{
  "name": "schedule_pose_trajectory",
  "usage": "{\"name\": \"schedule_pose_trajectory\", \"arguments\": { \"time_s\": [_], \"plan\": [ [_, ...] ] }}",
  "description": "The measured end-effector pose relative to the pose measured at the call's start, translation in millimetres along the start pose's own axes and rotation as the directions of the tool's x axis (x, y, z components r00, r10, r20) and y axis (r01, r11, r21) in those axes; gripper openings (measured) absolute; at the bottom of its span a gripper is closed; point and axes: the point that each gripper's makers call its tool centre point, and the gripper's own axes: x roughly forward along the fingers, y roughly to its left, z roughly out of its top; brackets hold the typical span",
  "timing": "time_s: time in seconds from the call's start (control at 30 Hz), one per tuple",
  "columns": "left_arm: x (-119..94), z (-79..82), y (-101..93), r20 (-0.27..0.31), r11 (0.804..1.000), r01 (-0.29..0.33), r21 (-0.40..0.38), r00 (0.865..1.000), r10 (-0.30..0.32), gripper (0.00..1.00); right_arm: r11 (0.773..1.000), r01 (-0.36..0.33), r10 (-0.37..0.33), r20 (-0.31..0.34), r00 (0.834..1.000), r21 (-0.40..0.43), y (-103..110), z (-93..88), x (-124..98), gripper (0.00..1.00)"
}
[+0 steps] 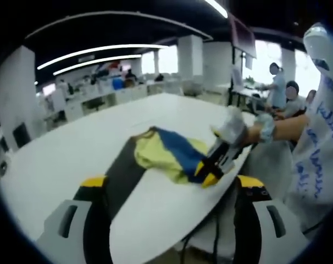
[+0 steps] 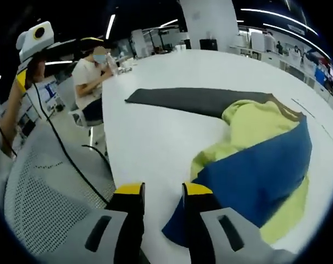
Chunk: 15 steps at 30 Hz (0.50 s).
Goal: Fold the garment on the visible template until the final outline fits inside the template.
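place: open-plan office / lab floor
ceiling: dark, long strip lights [image 1: 95,52]
furniture: big white table [image 2: 172,82], rows of desks [image 1: 100,93] behind, mesh chair [image 2: 45,187]
structure: white pillars [image 1: 189,55] — large windows
people: seated person [image 2: 89,82] at the table edge
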Motion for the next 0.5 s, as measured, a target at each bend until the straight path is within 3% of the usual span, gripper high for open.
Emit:
{"name": "schedule_pose_trajectory", "arguments": {
  "time_s": [0.5],
  "plan": [
    [-1, -3.4, 3.7, 0.004, 1.0, 0.008, -0.012, 1.0, -0.008, 0.86, 0.997, 0.066, -0.069, -0.086, 0.994, -0.037, -24, -6.5, 10, 0.28]
  ]
}}
